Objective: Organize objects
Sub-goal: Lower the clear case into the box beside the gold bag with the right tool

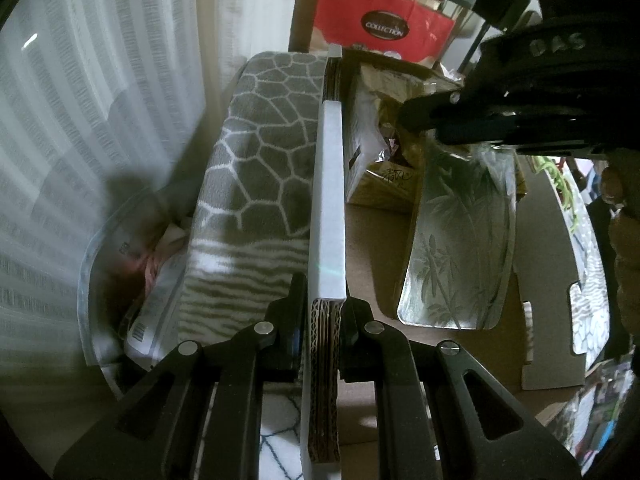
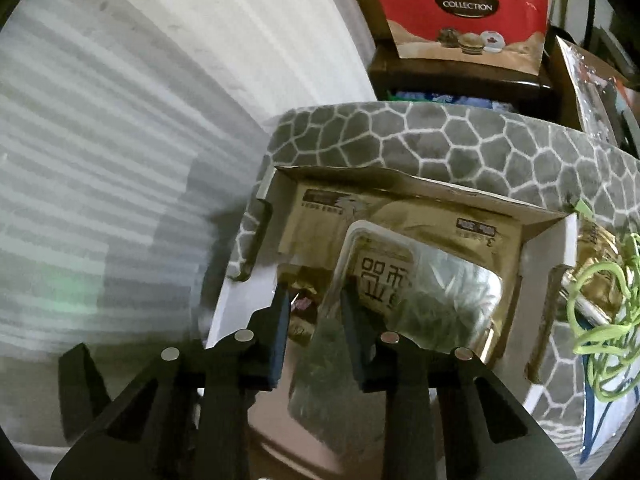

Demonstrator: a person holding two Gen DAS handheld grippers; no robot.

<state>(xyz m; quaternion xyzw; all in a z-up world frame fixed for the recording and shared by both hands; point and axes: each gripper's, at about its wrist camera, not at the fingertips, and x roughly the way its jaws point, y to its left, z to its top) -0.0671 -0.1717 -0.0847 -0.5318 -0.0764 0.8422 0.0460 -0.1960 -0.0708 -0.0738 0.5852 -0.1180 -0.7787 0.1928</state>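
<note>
A grey blanket [image 2: 460, 140] with a white honeycomb pattern covers the surface under everything, and beside it hangs a pale striped curtain [image 1: 80, 100]. On the blanket sits an open cardboard box [image 2: 420, 190], white outside and brown inside, with flaps standing up along its edges. Behind it, on a dark shelf, stands a red paper bag [image 2: 460, 8] printed COLLECTION.

The left gripper [image 1: 325, 312] is pinched tight on the upright box wall [image 1: 330, 200], its fingers one on each side of the corrugated edge. To the left of the blanket lies a clear plastic bag [image 1: 116, 264] with something pink in it.

Inside the box, at the far end, lie gold packets [image 2: 400, 216] with dark print. The right gripper [image 2: 314, 308] hangs over the box interior, and a silver foil pouch [image 1: 456, 248] embossed with bamboo hangs down from it toward the box floor. In the right wrist view the pouch's upper part runs up between the fingers, which stand close on either side of it; the frames do not settle whether the pads press the foil. Right of the box, a tangle of bright green cord [image 2: 600, 312] lies on the blanket.
</note>
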